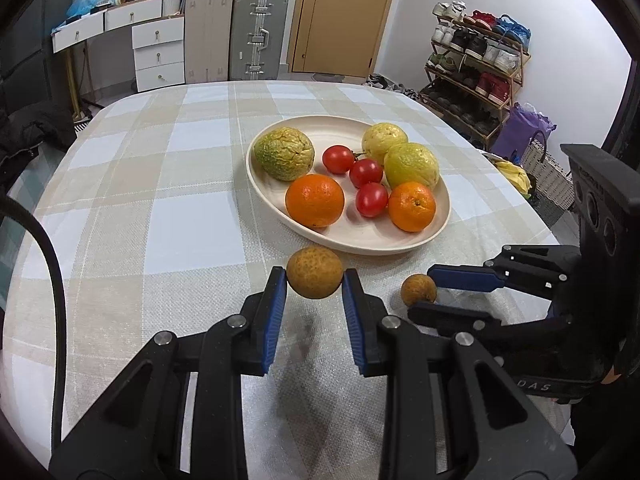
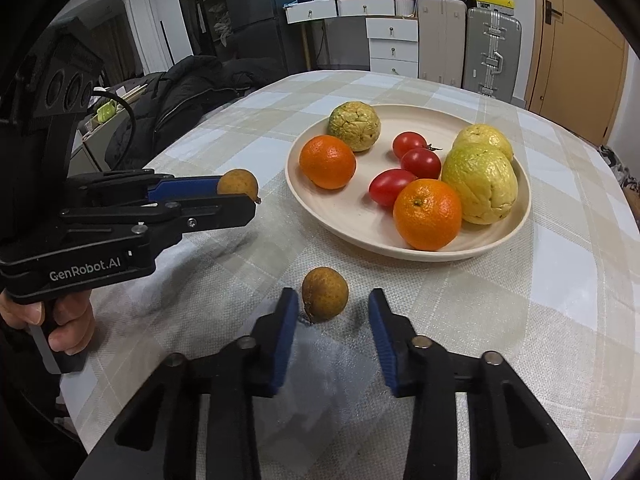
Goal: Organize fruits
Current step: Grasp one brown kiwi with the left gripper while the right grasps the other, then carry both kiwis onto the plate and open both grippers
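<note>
My left gripper (image 1: pixel 315 278) is shut on a small brown round fruit (image 1: pixel 315 272) and holds it just above the checked tablecloth, short of the cream plate (image 1: pixel 360 246). In the right wrist view that gripper (image 2: pixel 244 196) enters from the left, the fruit (image 2: pixel 238 184) at its tips. A second brown fruit (image 2: pixel 325 294) lies on the cloth between the fingers of my right gripper (image 2: pixel 332 304). It sits beside the left pad, with a gap to the right pad, so the gripper is open. The plate (image 2: pixel 400 254) holds two oranges, three tomatoes and three yellow-green bumpy fruits.
A black jacket (image 2: pixel 180 92) lies off the table's left side. Suitcases (image 1: pixel 258 36) and white drawers (image 1: pixel 158 54) stand beyond the far edge, and a shoe rack (image 1: pixel 472 64) is at the right. A person's hand (image 2: pixel 60 320) grips the left tool.
</note>
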